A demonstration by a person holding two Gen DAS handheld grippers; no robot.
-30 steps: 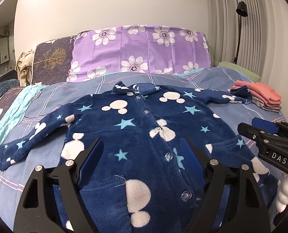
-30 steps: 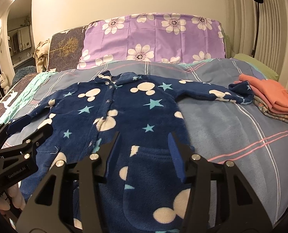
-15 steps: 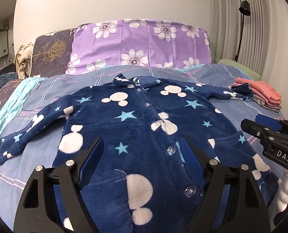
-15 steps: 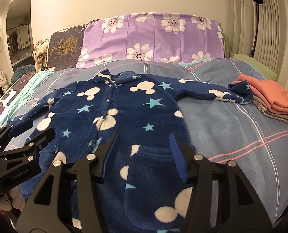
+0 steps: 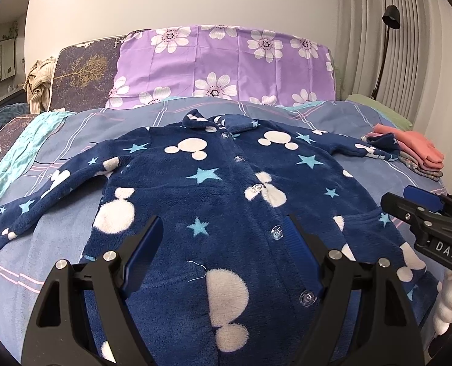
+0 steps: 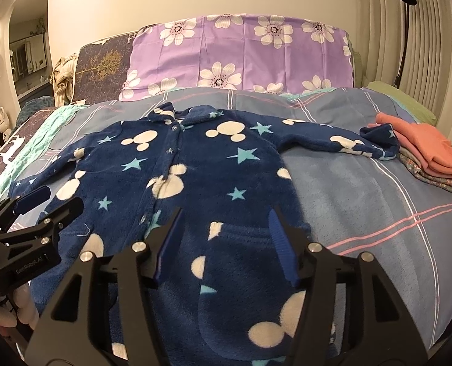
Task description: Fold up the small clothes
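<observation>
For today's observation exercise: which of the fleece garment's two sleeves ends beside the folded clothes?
The sleeve on the picture's right: its cuff reaches the folded pile, while the other sleeve ends on bare bedspread.

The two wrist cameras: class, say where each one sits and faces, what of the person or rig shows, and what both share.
Left wrist: on the left gripper, looking down along open fingers at the navy fleece jacket; the right gripper shows at its right.
Right wrist: on the right gripper, jaws just opening, over the jacket's pocket side; the left gripper shows at its left.
Shared: jacket, purple floral pillow, folded pink clothes.
</observation>
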